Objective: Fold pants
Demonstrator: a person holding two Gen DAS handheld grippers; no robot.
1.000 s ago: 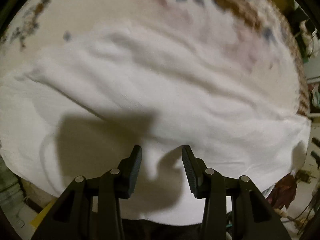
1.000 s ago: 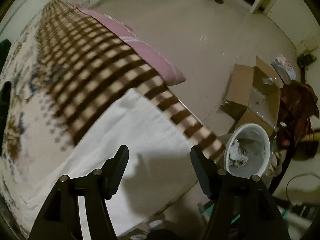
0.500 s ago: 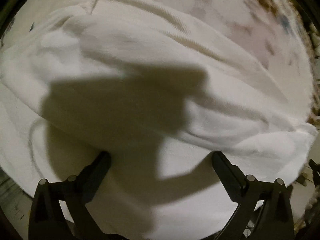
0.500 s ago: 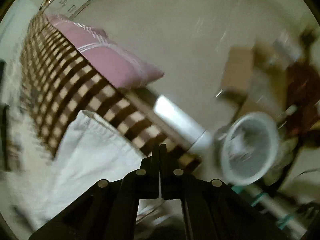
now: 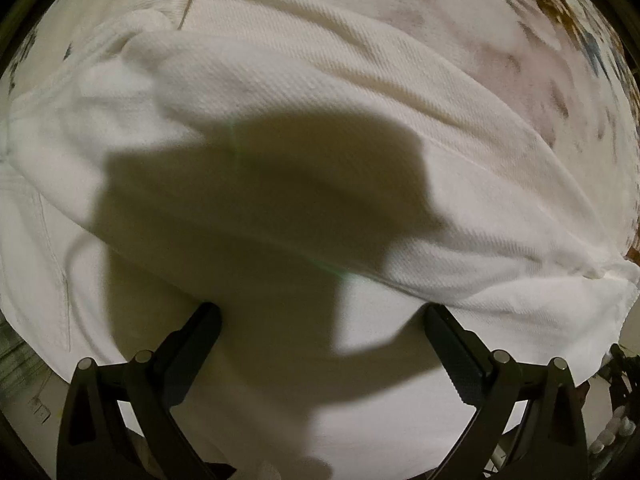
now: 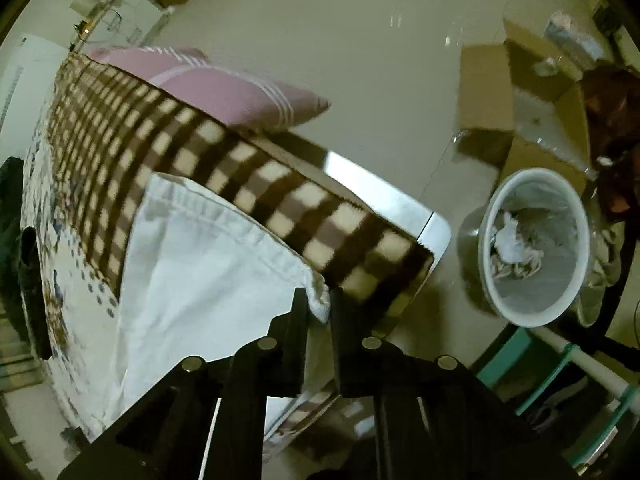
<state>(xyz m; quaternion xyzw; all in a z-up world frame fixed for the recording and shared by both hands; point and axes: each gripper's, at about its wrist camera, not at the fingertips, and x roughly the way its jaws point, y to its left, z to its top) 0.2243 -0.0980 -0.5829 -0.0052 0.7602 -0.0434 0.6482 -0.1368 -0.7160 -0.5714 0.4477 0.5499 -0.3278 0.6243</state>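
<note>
Pinching only the pants corner at twelve o'clock, right tool may slip; left tool gapes wide, empty.

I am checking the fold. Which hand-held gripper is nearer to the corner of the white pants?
Right. The right hand-held gripper pinches the corner of the white pants. The left hand-held gripper is wide open over the middle of the cloth, away from the corner.

Left tool spread wide; right tool nearly closed, pinching cloth.
</note>
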